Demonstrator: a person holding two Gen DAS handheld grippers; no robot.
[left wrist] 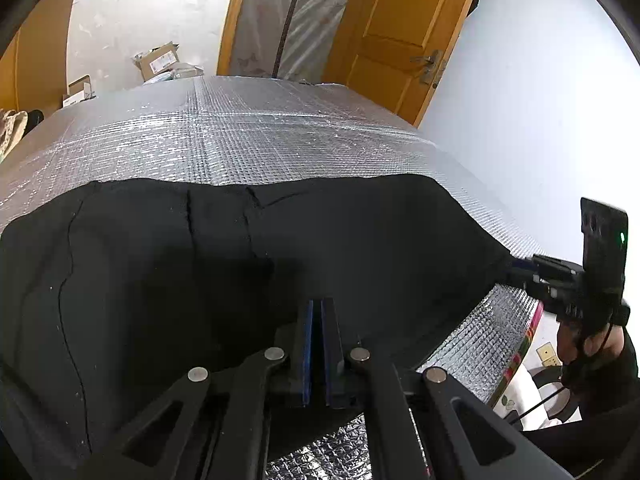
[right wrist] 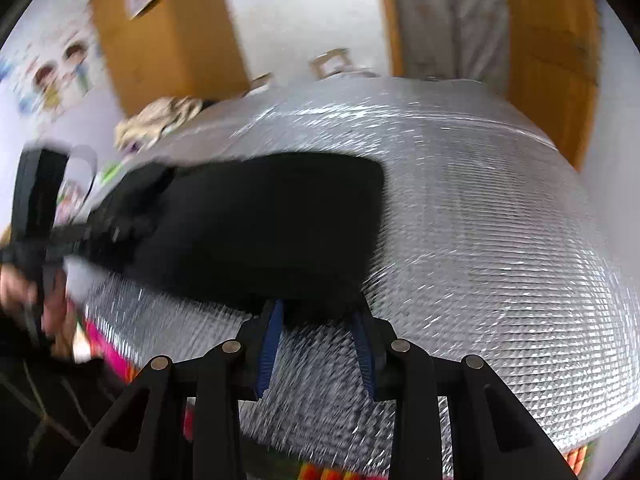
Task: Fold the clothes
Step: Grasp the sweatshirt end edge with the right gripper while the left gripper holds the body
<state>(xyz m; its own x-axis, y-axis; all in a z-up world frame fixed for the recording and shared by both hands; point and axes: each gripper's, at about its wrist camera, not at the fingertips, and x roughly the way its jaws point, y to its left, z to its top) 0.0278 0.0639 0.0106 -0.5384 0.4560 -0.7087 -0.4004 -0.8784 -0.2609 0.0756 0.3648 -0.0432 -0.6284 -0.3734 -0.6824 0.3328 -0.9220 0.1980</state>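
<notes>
black garment (left wrist: 240,264), silver mat (left wrist: 248,132), orange door (left wrist: 404,32)

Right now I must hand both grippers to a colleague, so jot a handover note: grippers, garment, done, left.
Left gripper: shut, over the black garment's near edge; whether it pinches cloth is unclear.
Right gripper: open at the garment's near right corner, image blurred.
Garment: lies on the silver quilted mat, seemingly folded to a rectangle.
Done: at least one fold, apparently.
Left: probably further folds, then smoothing.
</notes>
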